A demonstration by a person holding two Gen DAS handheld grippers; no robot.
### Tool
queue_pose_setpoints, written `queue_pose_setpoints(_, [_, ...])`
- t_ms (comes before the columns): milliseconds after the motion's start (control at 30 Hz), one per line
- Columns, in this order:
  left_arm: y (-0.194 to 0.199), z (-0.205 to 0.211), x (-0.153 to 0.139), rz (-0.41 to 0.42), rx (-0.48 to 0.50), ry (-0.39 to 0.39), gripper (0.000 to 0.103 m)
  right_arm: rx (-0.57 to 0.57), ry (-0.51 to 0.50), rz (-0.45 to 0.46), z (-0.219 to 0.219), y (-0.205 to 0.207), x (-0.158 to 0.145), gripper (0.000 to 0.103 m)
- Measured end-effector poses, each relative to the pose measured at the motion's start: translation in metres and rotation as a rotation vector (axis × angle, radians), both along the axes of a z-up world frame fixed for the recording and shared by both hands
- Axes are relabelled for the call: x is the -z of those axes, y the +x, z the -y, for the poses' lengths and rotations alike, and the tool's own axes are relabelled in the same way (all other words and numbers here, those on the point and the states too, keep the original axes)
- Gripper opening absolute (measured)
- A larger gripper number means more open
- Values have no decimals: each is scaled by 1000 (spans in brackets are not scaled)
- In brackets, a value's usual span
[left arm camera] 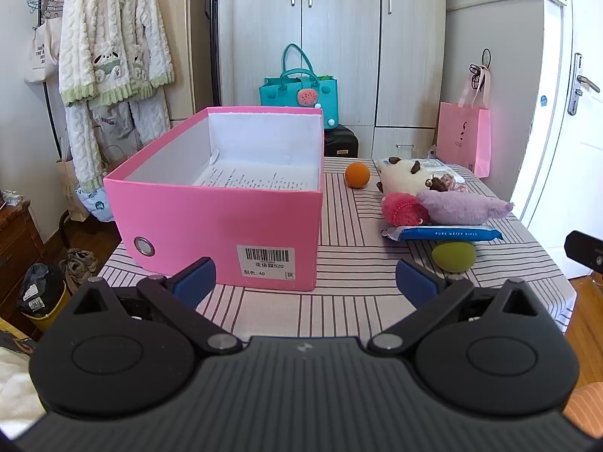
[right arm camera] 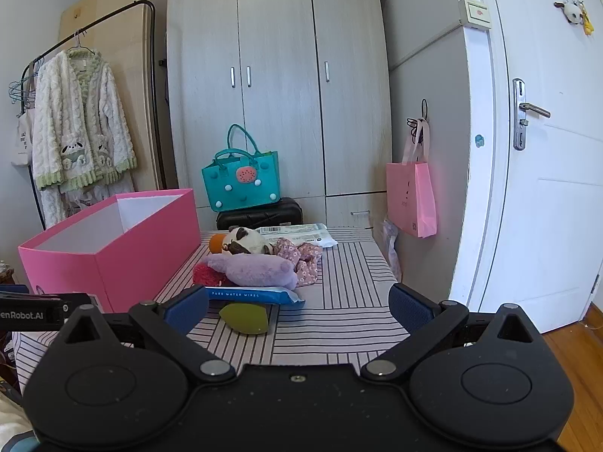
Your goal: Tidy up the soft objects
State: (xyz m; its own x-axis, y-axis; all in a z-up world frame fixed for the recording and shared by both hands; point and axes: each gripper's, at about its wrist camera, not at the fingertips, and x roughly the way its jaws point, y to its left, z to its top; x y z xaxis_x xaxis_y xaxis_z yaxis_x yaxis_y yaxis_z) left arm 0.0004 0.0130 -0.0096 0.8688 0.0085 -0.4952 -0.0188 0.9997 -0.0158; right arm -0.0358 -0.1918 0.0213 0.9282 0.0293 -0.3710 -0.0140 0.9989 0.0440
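Observation:
An open pink box (left arm camera: 222, 218) (right arm camera: 113, 248) stands on the left of the striped table, with only a printed sheet inside. To its right lies a pile: a purple plush (left arm camera: 461, 209) (right arm camera: 256, 269), a red fuzzy toy (left arm camera: 401, 207) (right arm camera: 205, 275), a panda plush (left arm camera: 405, 177) (right arm camera: 245, 241), an orange ball (left arm camera: 357, 175) (right arm camera: 215, 243), a floral cloth (right arm camera: 305, 260), a blue wipes pack (left arm camera: 444, 232) (right arm camera: 252, 295) and a green egg-shaped sponge (left arm camera: 454, 256) (right arm camera: 245, 318). My left gripper (left arm camera: 305, 282) hangs open before the box. My right gripper (right arm camera: 297, 307) is open, just short of the green sponge.
The striped tablecloth (left arm camera: 339, 309) (right arm camera: 339, 324) covers a small table with edges close on the right. Behind it are a wardrobe (right arm camera: 279, 94), a teal bag (left arm camera: 299, 90) on a black case, and a pink paper bag (right arm camera: 412, 199). A clothes rack (left arm camera: 109, 56) stands left, a white door (right arm camera: 546, 169) right.

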Motion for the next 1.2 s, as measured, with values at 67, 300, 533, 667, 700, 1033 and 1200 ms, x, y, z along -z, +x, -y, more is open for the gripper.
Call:
queue_pose_setpoints(67, [0, 0, 0, 1, 2, 1, 103, -1, 2, 0, 0, 0, -1, 103])
queue_pose_setpoints(300, [-1, 0, 1, 0, 7, 3, 103, -5, 5, -5, 1, 2, 3, 103])
queue_pose_setpoints(533, [0, 3, 1, -5, 8, 8, 103, -3, 3, -6, 0, 2, 3, 103])
queue_pose_setpoints(667, [0, 4, 1, -6, 10, 12, 103, 0, 6, -4, 1, 2, 4, 103])
queue_pose_setpoints(700, [0, 4, 1, -8, 11, 12, 103, 1, 7, -6, 1, 2, 5, 103])
queue_pose_setpoints(1033, [1, 4, 2, -16, 4, 12, 103, 1, 11, -15, 3, 4, 8, 103])
queue_pose_setpoints(1200, [1, 4, 1, -18, 6, 17, 103, 3, 15, -23, 4, 6, 9, 103])
